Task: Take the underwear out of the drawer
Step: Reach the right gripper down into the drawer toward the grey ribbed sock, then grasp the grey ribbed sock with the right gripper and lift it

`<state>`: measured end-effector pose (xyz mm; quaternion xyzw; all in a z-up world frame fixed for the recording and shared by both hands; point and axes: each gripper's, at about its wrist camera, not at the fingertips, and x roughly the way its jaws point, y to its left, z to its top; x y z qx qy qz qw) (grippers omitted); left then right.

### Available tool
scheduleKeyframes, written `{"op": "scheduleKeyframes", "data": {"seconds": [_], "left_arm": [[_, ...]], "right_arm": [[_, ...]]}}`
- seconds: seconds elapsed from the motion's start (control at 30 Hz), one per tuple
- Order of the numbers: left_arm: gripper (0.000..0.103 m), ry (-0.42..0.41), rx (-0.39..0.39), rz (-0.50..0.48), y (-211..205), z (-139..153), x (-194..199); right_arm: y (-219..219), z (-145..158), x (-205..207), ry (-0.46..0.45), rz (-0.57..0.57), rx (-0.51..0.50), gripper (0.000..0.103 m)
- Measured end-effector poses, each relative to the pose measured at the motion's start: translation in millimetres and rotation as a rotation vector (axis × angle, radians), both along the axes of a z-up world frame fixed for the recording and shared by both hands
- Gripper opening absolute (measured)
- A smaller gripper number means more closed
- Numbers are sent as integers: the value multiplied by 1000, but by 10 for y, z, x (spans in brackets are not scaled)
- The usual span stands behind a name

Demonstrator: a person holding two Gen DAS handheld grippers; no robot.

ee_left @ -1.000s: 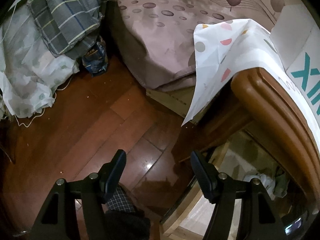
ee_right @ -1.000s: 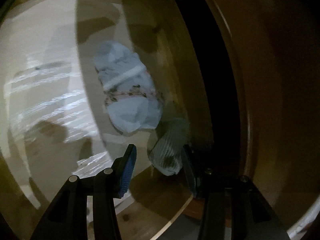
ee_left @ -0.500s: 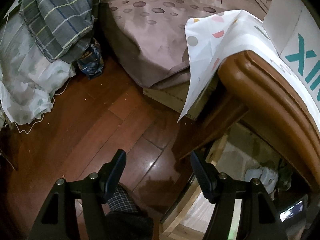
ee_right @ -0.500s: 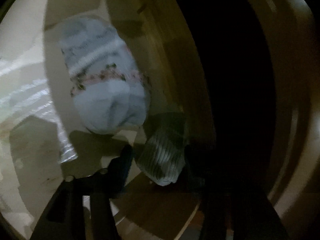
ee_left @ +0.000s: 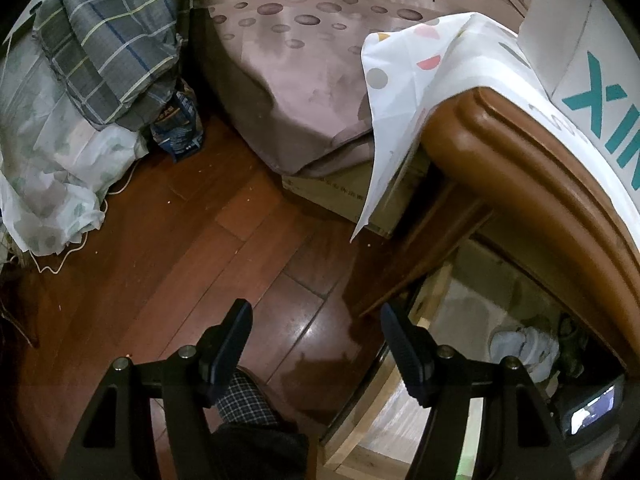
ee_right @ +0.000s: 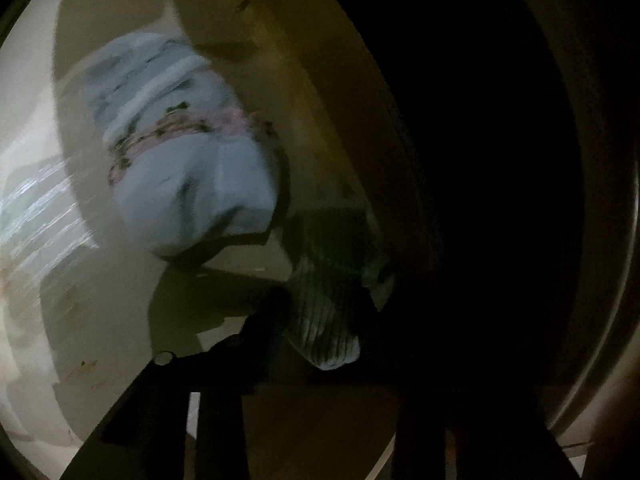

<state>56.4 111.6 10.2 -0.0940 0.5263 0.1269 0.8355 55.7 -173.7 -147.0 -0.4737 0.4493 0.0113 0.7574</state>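
Note:
In the right wrist view, a rolled pale-blue underwear (ee_right: 188,168) with a floral band lies on the drawer's pale bottom (ee_right: 36,168). A smaller grey-green ribbed roll (ee_right: 324,312) lies beside it, between the fingers of my right gripper (ee_right: 324,320); the jaws look narrowed around it but shadow hides the contact. In the left wrist view, my left gripper (ee_left: 316,344) is open and empty above the wooden floor, beside the open drawer (ee_left: 452,312). The pale-blue roll (ee_left: 524,344) shows inside the drawer there.
A brown nightstand top (ee_left: 532,184) overhangs the drawer, with a dotted white cloth (ee_left: 404,92) hanging over it. A bed (ee_left: 296,64) lies behind. Piled bedding (ee_left: 76,92) sits at the left. The drawer's wooden side wall (ee_right: 304,92) is right of the rolls.
My right gripper has pushed deeper into the drawer and its fingers have closed in around the ribbed roll. The left gripper has drifted slightly; it stays open.

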Motion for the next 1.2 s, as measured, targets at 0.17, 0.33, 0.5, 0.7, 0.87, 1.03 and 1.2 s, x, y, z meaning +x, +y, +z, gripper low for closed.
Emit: {"op": "scheduleKeyframes", "data": {"seconds": [0.17,0.33,0.5,0.7,0.87,1.03,1.2], "left_arm": [[69,2,-2,-2,-1,-3,-2],[69,4,-4,-3,-1,1,2],[69,3,-9,-3,2,10,12],[69,8,-10,-13,-13,8,21],[69,11,-12,-16,-25,-5,19],[69,13,-11,-26,-41,-2,21],[69,13,-3,-31,-74,-16,29]], "right_arm": [[4,-11,-43,47,49,28,30],[45,104,-199,101,91,83,30],[43,272,-178,43,126,83,58],[241,287,-127,-18,191,49,74],[238,248,-168,15,175,71,76],[82,241,-74,23,115,131,75],[-75,356,-3,49,59,217,83]]}}
